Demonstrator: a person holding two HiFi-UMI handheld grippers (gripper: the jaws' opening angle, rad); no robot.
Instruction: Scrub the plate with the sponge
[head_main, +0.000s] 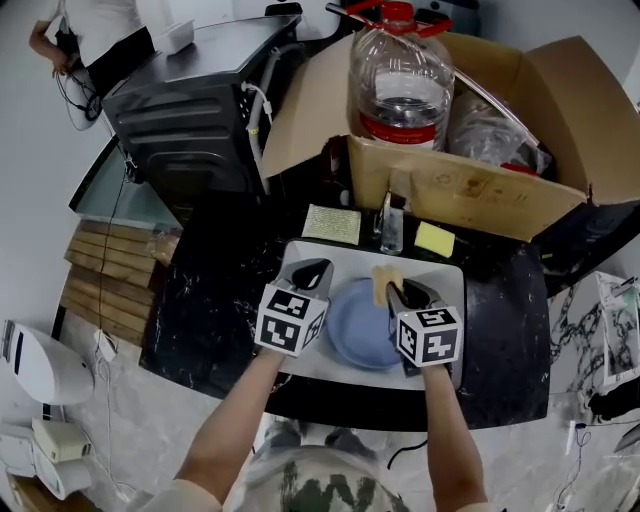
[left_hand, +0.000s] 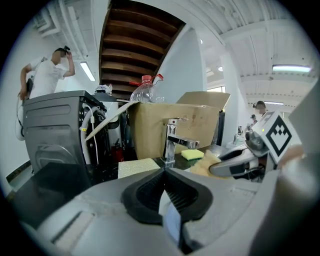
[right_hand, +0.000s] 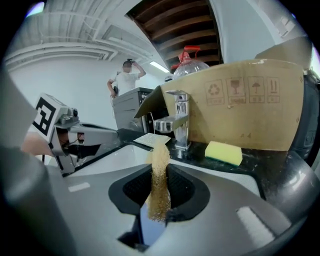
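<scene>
A blue plate (head_main: 360, 328) lies in the white sink (head_main: 450, 275) in the head view. My left gripper (head_main: 312, 272) is at the plate's left rim and shut on it; in the left gripper view a thin pale-blue plate edge (left_hand: 172, 222) sits pinched between the jaws of the left gripper (left_hand: 167, 192). My right gripper (head_main: 400, 293) is shut on a tan sponge (head_main: 384, 283), held upright over the plate's far right side. The tan sponge (right_hand: 160, 172) stands up between the jaws of the right gripper (right_hand: 159, 200), with the blue plate (right_hand: 150, 230) just beneath.
A chrome faucet (head_main: 388, 222) stands behind the sink, with a yellow sponge (head_main: 434, 239) to its right and a pale scouring pad (head_main: 332, 224) to its left. A cardboard box (head_main: 470, 190) with a water bottle (head_main: 400, 80) is behind. A black machine (head_main: 200, 110) stands far left.
</scene>
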